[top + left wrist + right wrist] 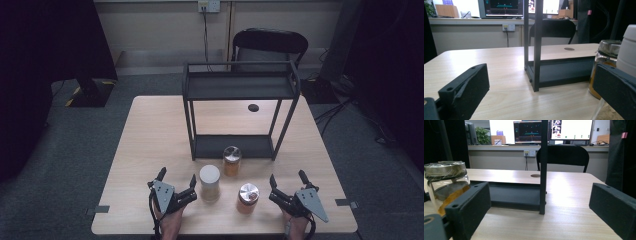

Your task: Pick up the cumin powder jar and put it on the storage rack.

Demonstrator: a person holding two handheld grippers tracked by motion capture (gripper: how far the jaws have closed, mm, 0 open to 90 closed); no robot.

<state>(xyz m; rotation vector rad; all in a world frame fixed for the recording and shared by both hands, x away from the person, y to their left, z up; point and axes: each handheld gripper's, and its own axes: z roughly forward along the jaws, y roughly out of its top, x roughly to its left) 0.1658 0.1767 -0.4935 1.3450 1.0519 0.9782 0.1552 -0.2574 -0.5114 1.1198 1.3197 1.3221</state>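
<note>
Three jars stand near the table's front. A white-lidded jar [209, 183] is just right of my left gripper [176, 178], which is open and empty. A silver-lidded jar [247, 198] with orange contents sits left of my right gripper [287, 179], also open and empty. A third glass jar [232, 160] with amber contents stands before the black two-tier rack [240, 87]. In the left gripper view the white jar [627, 50] and the amber jar [604, 63] rise at the right edge. In the right gripper view a glass jar [446, 182] stands at the left behind the jaw.
The rack's lower shelf [233, 146] rests on the light wood table [150, 135], its upright post [536, 45] close ahead of the left gripper. A round hole [253, 107] marks the tabletop behind the rack. A black chair [270, 42] stands beyond the table.
</note>
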